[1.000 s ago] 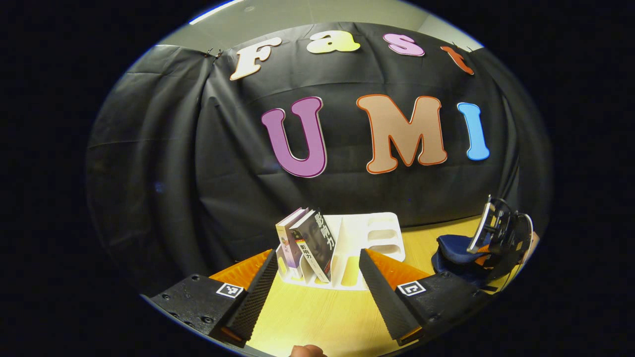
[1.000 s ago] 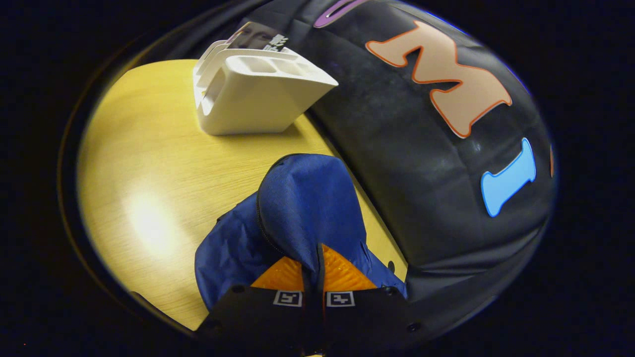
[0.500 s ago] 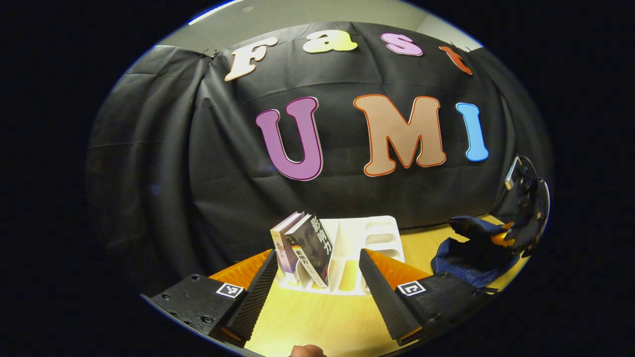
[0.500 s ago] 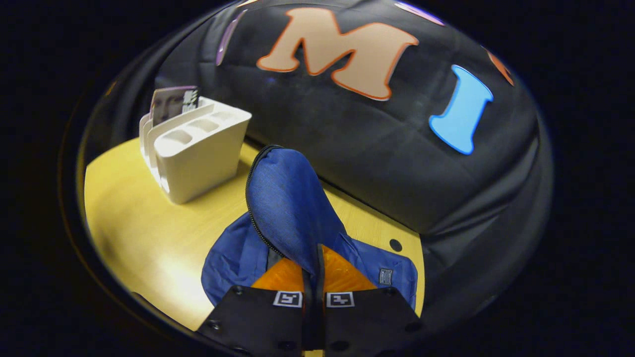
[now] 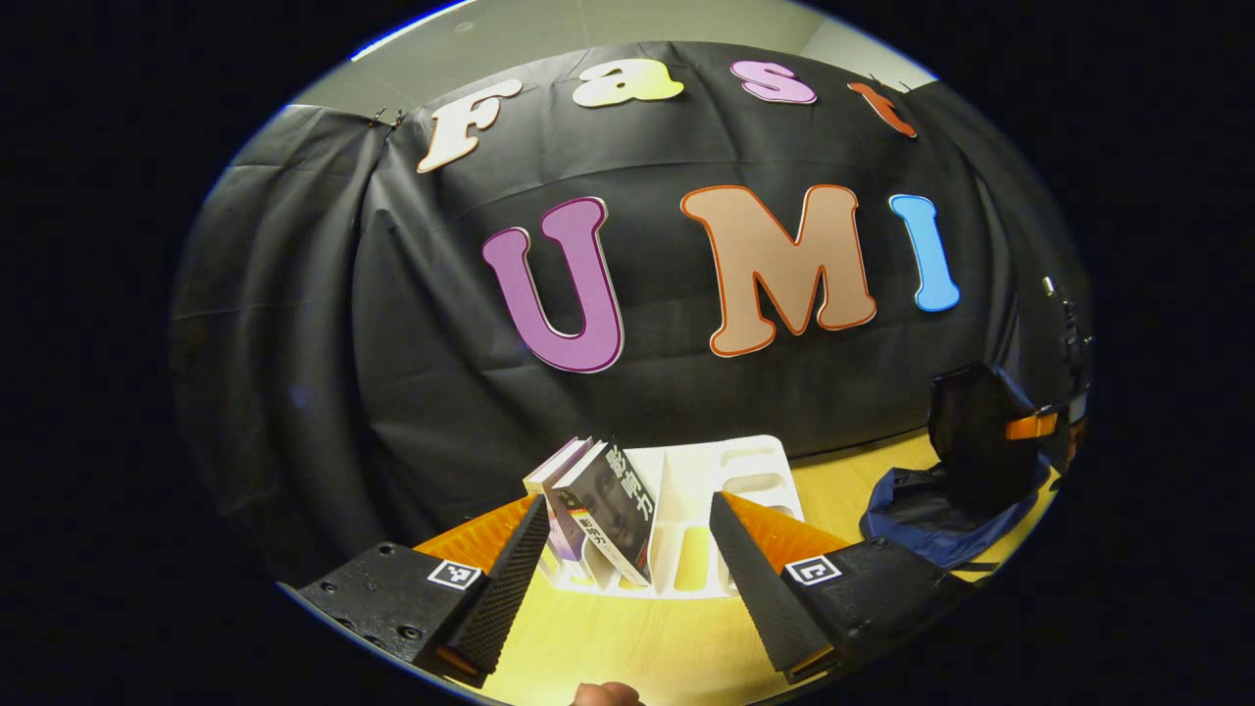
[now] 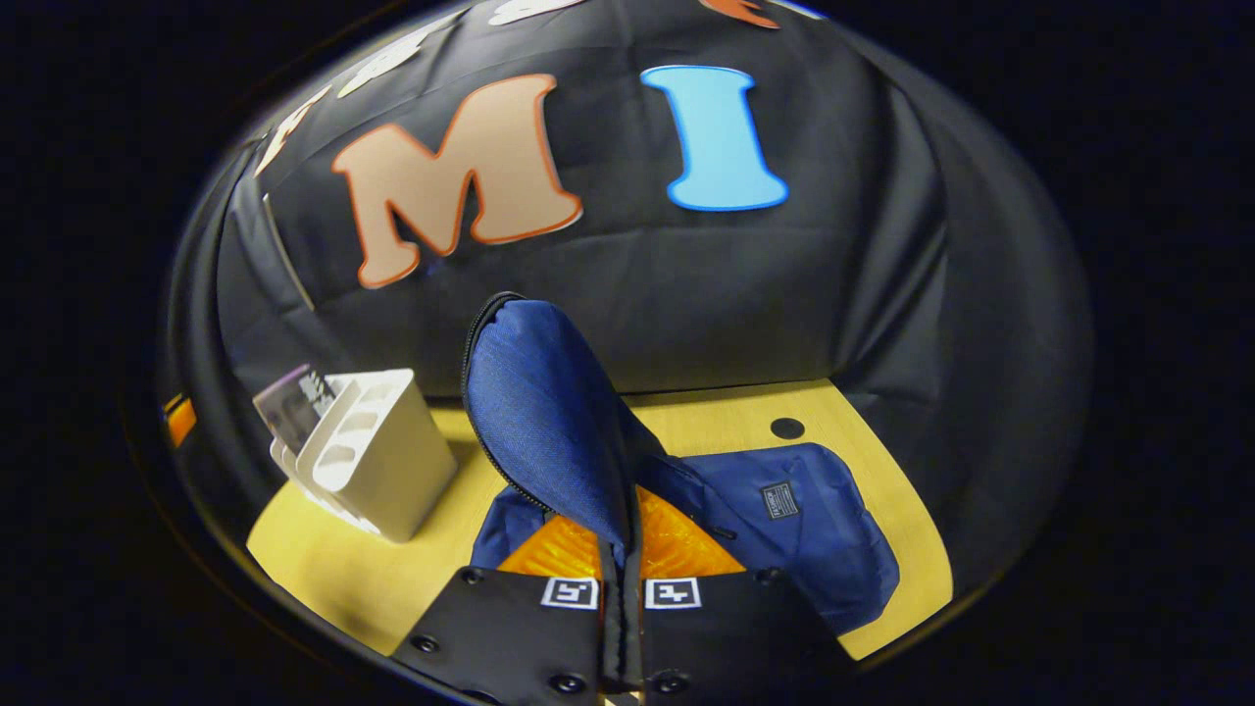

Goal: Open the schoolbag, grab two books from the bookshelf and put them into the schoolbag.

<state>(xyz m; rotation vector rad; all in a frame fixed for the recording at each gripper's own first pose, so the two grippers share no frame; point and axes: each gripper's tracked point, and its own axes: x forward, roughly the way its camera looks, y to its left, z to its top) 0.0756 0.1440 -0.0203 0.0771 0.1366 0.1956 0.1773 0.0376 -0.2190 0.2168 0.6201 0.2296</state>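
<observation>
Left gripper hovers low over the yellow table with its fingers spread wide and nothing between them, aimed at the white bookshelf. Two books lean together in the shelf's left slot, much as they did a second ago. Further right, the blue schoolbag lies on the table near the black cloth wall. Right gripper has its fingers pressed together on the schoolbag's flap; compared with a second ago the flap stands higher and more upright, baring more of the bag's body, and the bookshelf now sits lower left.
</observation>
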